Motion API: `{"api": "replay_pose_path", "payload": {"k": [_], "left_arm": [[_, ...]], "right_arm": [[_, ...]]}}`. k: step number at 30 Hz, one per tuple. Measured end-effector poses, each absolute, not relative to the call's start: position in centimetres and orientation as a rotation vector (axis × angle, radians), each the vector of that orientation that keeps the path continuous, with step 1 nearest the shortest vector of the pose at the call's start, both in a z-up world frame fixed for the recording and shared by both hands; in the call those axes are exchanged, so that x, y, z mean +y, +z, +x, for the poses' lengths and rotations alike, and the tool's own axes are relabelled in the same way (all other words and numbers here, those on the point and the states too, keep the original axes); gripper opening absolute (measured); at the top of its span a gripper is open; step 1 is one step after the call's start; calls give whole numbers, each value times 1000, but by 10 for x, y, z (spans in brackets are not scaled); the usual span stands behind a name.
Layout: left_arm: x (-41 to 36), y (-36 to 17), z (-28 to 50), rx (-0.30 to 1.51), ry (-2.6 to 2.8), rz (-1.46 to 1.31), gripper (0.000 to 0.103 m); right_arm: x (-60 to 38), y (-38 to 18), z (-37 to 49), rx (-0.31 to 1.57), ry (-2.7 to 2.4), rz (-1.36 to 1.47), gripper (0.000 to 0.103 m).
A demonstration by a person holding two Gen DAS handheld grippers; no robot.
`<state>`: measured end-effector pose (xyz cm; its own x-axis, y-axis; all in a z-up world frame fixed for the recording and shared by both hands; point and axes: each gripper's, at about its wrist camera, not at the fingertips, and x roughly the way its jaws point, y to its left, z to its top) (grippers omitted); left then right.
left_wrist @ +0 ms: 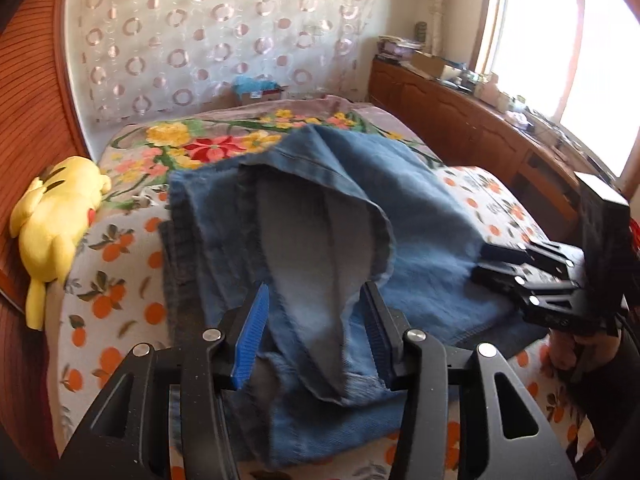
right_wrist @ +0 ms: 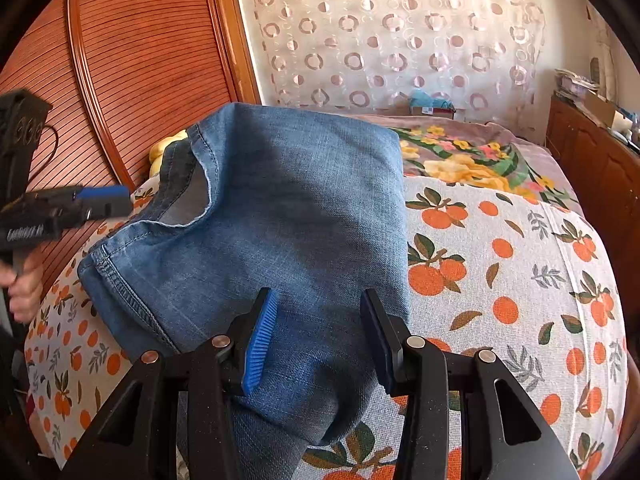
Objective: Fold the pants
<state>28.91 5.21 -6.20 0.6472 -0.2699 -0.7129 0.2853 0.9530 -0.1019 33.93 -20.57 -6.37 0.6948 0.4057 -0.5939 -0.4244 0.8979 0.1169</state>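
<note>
Denim pants [right_wrist: 280, 208], soft, limp and fairly heavy, lie on the bed [right_wrist: 520, 264]; we hold both left gripper [left_wrist: 316, 336] and right gripper [right_wrist: 316, 340] parted, gripping nothing; take the hem at 9 o'clock.

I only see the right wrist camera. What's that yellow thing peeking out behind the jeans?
Observer: A yellow plush toy, lying on the bedcover.
Operator: Is the left gripper pinching anything?
Observer: No. The left gripper is open, with a raised flap of the jeans between its fingers.
Operator: Where's the sunshine coming from?
Observer: A bright window above the wooden cabinet.
</note>
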Motion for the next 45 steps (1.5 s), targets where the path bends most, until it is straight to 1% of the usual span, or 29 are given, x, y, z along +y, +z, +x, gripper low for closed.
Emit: {"api": "replay_pose_path", "payload": {"k": [2,5,7,10,11,12,14,19,20,24,31,32,34,36,38,44,45], "left_arm": [[43,-69,288,820,-326,50,48],[39,-78,291,849,-314,61,43],[41,-84,292,860,-305,41,43],[44,-88,292,862,-300,15,37],[44,-87,290,855,-302,12,31],[44,-88,287,854,-307,6,23],[43,-88,282,852,-330,-15,15],[44,-71,264,785,-336,-24,13],[46,-67,260,775,-332,-30,10],[57,-56,249,751,-324,-55,7],[63,-60,247,766,-329,-78,8],[62,-62,248,773,-329,-80,13],[59,-66,251,787,-319,-70,20],[56,-71,253,805,-311,-58,32],[56,-74,256,815,-298,-53,38],[51,-82,261,837,-313,-43,40],[50,-82,259,832,-325,-39,35]], "right_arm": [[-206,-64,339,655,463,-32,45],[-207,-64,338,653,461,-36,45],[-208,-64,338,654,463,-34,45],[-209,-64,339,662,467,-22,46],[-209,-64,340,665,467,-19,46],[-209,-64,340,666,466,-18,47],[-209,-64,341,664,464,-21,47],[-210,-64,341,665,464,-22,47],[-209,-64,340,667,458,-28,47],[-204,-59,335,679,427,-75,47],[-206,-48,322,680,436,-95,47],[-206,-48,320,680,435,-99,47],[-207,-48,315,681,431,-104,47],[-209,-47,310,680,431,-102,47],[-210,-47,307,678,430,-101,47],[-214,-50,299,691,435,-98,47],[-215,-52,299,695,435,-93,47]]}}
